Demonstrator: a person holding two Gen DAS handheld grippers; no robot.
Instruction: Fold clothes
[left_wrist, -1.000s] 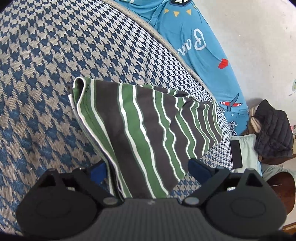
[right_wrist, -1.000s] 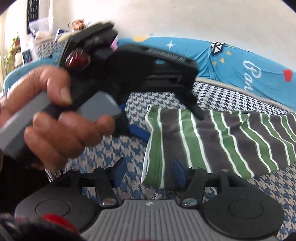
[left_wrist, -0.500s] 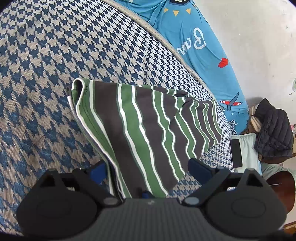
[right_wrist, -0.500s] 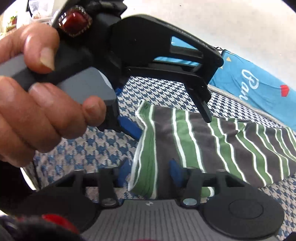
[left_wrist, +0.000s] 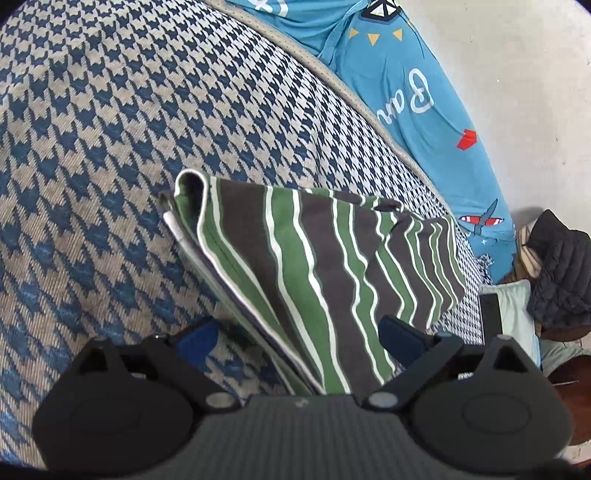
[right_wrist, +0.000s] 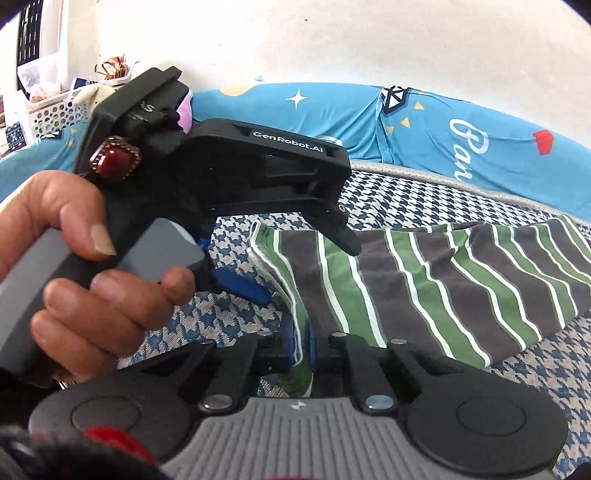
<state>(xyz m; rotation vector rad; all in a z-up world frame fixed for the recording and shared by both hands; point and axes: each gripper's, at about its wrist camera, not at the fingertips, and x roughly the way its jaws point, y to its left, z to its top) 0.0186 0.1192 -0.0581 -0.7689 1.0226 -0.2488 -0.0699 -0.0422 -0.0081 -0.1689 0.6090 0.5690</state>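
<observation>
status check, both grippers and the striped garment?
Right gripper just closed, pinching striped garment edge. Left gripper open, garment between the jaws, pads clear. Nothing blocking on houndstooth cover.

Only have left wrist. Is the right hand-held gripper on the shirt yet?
Observer: Yes, the right hand-held gripper has just been closing and is now shut on the shirt at its folded edge.
Operator: Where is that relative to the left one?
Observer: Just short of it. The left hand-held gripper is further along the same edge, jaws open, edge between them.
Operator: Background clutter?
Observer: A white basket at far left, by the wall.
</observation>
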